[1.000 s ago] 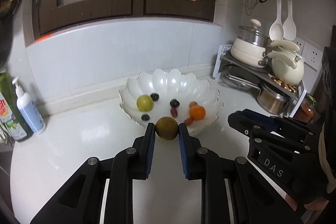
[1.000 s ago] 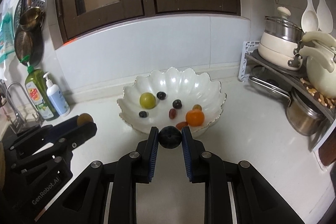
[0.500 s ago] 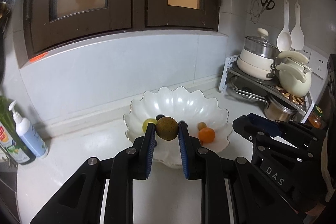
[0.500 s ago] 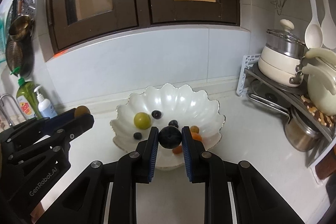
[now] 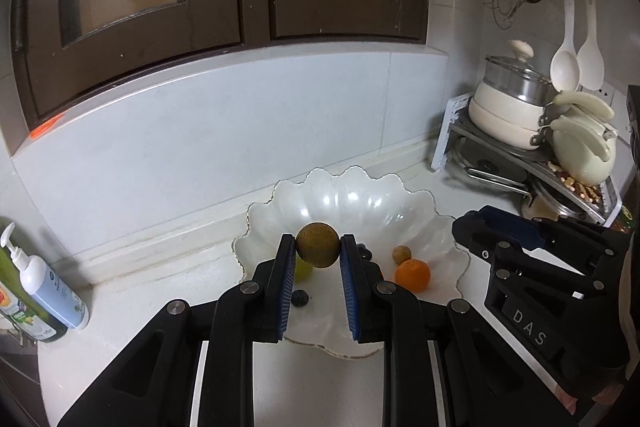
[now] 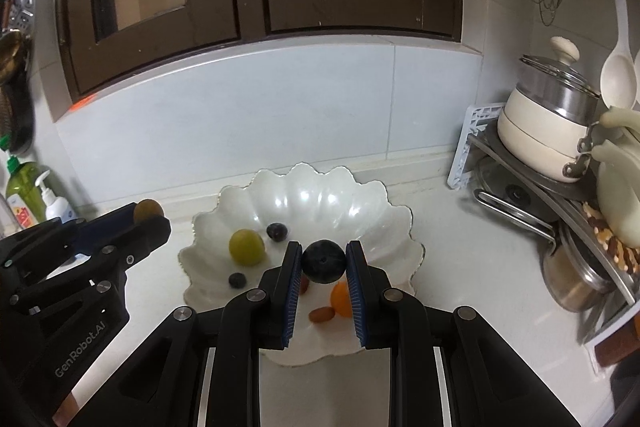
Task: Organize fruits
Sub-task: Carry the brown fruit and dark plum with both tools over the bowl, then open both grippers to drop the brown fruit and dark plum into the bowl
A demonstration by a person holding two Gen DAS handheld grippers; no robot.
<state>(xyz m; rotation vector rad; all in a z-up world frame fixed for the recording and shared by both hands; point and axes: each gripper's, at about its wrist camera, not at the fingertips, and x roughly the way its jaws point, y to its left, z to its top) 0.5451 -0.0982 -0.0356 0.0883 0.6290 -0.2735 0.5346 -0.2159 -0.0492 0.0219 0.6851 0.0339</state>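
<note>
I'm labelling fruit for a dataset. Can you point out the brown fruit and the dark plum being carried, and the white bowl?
brown fruit (image 5: 318,245), left wrist view, its front face.
dark plum (image 6: 323,261), right wrist view, its centre.
white bowl (image 6: 316,199), right wrist view, bare back wall.

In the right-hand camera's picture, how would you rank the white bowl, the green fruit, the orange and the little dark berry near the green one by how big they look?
1. White bowl
2. Green fruit
3. Orange, partly hidden behind the claw, so unsure against the green fruit
4. Dark berry
</note>
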